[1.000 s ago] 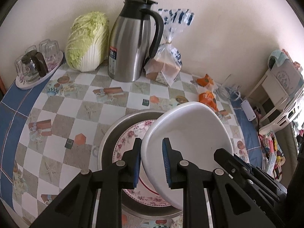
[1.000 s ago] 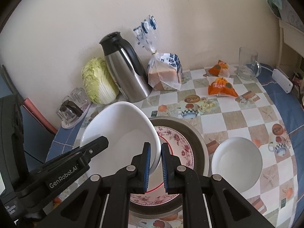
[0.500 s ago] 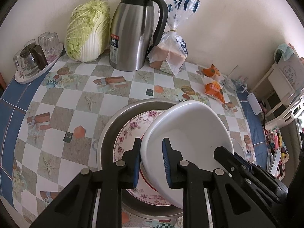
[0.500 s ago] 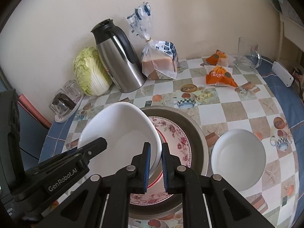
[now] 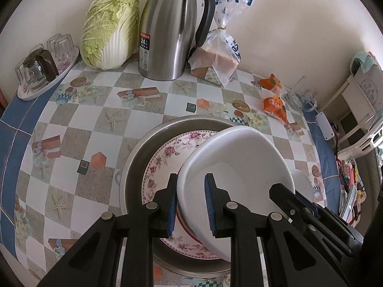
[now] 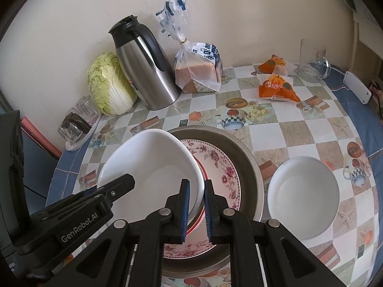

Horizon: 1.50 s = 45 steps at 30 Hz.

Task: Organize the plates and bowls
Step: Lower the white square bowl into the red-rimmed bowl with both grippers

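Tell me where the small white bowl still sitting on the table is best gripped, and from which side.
Grip the small white bowl by its thin rim, one finger inside and one outside. It sits upright and open, right of the metal basin, so the right tool could probably come from above at the near or right edge, away from the basin.

A metal basin (image 6: 249, 165) sits near the table's (image 6: 299, 134) front edge with a plate (image 6: 225, 177) in it. A large bowl (image 6: 153, 165) tilts over the plate's left side. A small bowl (image 6: 304, 191) stands just right of the basin. Along the back edge stand a cabbage (image 6: 107, 86), a flask (image 6: 146, 69) and a bread bag (image 6: 196, 71).
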Each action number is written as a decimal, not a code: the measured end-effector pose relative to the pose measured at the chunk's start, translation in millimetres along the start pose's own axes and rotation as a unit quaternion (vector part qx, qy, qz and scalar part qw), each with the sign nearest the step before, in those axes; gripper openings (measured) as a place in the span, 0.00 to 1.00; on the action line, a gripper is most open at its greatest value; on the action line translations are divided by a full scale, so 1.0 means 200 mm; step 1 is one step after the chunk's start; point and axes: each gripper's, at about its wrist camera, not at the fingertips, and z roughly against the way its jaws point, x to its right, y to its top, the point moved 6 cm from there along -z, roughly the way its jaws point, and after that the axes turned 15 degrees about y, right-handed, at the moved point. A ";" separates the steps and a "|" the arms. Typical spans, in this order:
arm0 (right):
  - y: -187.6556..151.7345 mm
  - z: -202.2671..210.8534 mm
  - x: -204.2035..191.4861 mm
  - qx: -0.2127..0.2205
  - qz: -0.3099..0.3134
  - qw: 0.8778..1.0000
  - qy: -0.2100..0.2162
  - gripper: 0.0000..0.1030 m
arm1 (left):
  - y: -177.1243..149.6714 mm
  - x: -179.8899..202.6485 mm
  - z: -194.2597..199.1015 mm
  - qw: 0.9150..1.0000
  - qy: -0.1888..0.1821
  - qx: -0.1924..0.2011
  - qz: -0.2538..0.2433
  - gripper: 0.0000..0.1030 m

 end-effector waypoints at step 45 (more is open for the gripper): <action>0.03 0.04 0.00 0.016 -0.009 1.000 0.014 0.14 | 0.02 -0.02 0.02 1.000 0.000 0.002 0.005 0.23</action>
